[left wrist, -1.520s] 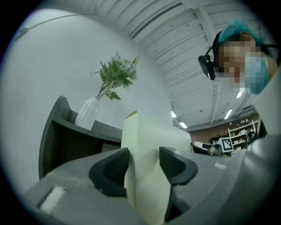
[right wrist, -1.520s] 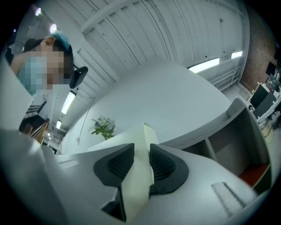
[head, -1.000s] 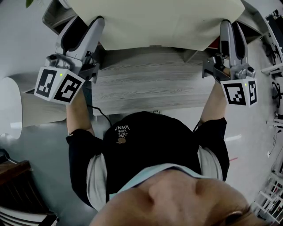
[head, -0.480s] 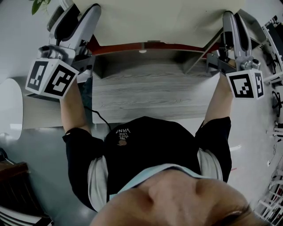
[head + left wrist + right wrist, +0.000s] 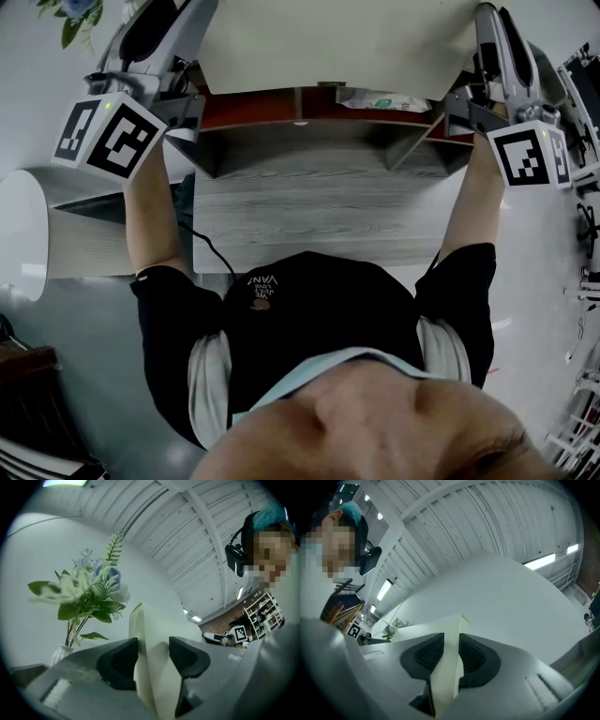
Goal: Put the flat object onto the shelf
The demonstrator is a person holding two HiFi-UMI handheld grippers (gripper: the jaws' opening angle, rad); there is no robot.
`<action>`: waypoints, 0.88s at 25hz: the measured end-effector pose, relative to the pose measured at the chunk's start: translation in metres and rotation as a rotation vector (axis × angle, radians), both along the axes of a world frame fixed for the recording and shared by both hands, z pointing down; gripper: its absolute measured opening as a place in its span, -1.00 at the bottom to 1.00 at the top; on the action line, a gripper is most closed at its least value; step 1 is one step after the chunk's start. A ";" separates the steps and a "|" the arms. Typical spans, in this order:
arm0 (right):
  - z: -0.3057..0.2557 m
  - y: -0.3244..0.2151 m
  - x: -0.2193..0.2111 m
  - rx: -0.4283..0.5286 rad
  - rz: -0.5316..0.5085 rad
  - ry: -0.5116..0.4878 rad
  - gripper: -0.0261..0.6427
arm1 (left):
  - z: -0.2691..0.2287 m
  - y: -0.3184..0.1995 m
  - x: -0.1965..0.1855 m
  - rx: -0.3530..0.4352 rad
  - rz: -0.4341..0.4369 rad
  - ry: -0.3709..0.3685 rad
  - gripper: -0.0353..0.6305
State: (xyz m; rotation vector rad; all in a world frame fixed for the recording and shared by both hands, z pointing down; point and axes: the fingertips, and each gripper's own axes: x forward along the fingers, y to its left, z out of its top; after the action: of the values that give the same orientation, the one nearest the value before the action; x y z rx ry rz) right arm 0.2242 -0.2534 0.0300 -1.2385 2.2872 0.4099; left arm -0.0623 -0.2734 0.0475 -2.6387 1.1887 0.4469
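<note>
The left tongs (image 5: 153, 654) and the right tongs (image 5: 451, 651) each pinch one end of the same flat board (image 5: 337, 42). The ribbed black pads of both press on its faces, the left pair set wider than the right. The person holds it up in front, one tong at each short edge.

The shelf unit (image 5: 319, 211) below is the biggest thing. It is grey with a straight wood grain, square-cornered, with slanting side walls round a recess. A red-brown ledge (image 5: 253, 105) runs behind the recess.

The board is cream, smooth and matt, with clean straight edges and sharp corners. In the head view its near edge lies just above the red-brown ledge and it spans nearly the unit's width. The grey top nearer the person is bare.

A leafy plant with pale flowers (image 5: 93, 590) in a white vase (image 5: 58, 654) stands beyond the left tongs, near the board's end. A small white-and-green packet (image 5: 380, 101) lies on the ledge towards the right.
</note>
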 end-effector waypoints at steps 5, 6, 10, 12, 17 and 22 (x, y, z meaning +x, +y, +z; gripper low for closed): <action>-0.001 -0.003 0.000 0.007 -0.011 -0.012 -0.66 | -0.001 0.001 -0.003 0.016 -0.009 0.023 -0.26; -0.004 -0.003 0.000 0.012 -0.015 -0.014 -0.66 | -0.003 0.001 -0.002 0.020 -0.007 0.025 -0.26; -0.014 -0.005 0.000 0.028 -0.048 -0.030 -0.66 | -0.014 0.003 0.003 0.036 0.015 0.031 -0.27; -0.017 -0.005 0.000 0.033 -0.060 -0.036 -0.66 | -0.015 0.003 0.004 0.029 0.023 0.040 -0.27; -0.032 -0.008 0.000 0.056 -0.071 -0.037 -0.67 | -0.024 -0.001 0.005 0.026 0.030 0.044 -0.27; -0.039 -0.020 0.000 0.056 -0.090 -0.032 -0.67 | -0.031 -0.011 0.003 0.029 0.023 0.064 -0.27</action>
State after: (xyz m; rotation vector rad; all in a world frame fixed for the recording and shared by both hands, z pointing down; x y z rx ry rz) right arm 0.2240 -0.2734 -0.0095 -1.1030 2.2787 0.4161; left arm -0.0590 -0.2842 0.0166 -2.6339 1.1627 0.5527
